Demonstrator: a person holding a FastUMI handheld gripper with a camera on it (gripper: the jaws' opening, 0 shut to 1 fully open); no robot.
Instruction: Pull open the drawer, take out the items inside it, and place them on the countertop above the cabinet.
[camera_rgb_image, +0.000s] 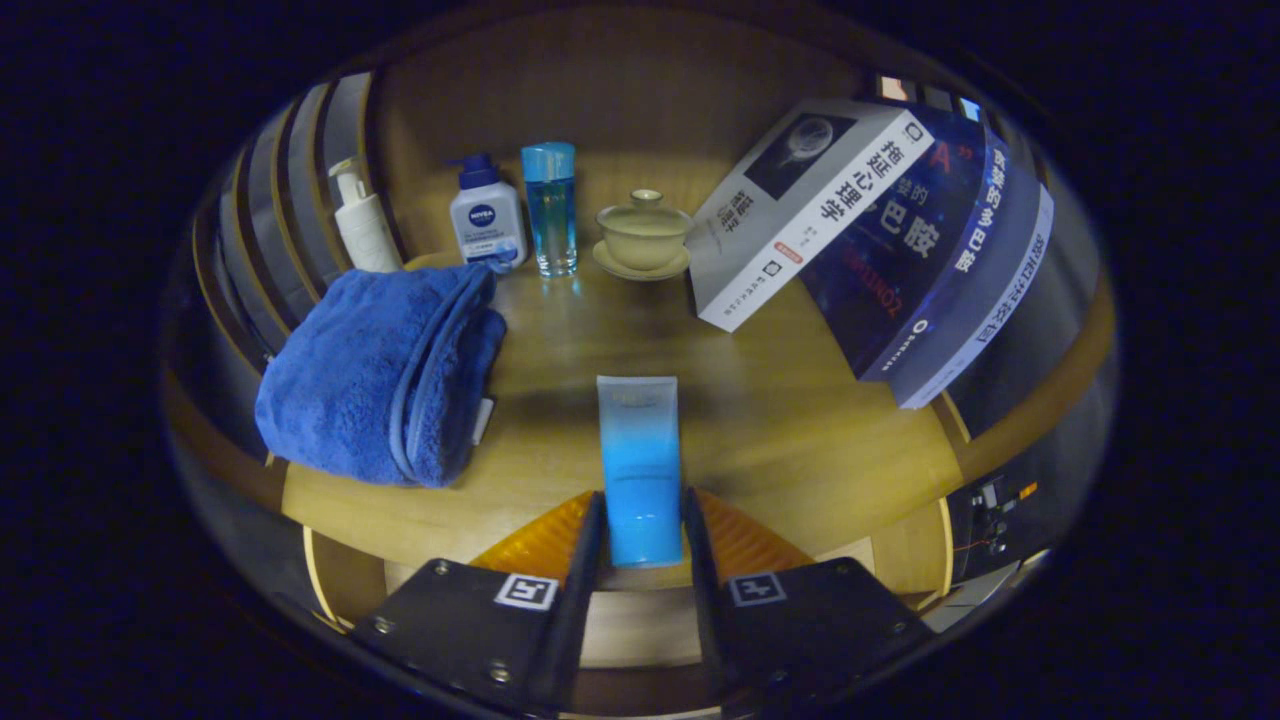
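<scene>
**Tube being carried over the counter**

Tube (640, 470), blue and cap-end toward the camera, is sitting between the two fingers of the tongs (644, 530), which are closing narrowly on its lower part from both sides. It is hanging over the bare middle of the wooden counter (790, 420), probably because that open patch is the easiest spot to set it down (the rest is taken). A folded blue towel (385, 375) is lying to the left; bottles (488, 215), a lidded cup (644, 235) and leaning books (860, 230) are crowding the far side.
</scene>
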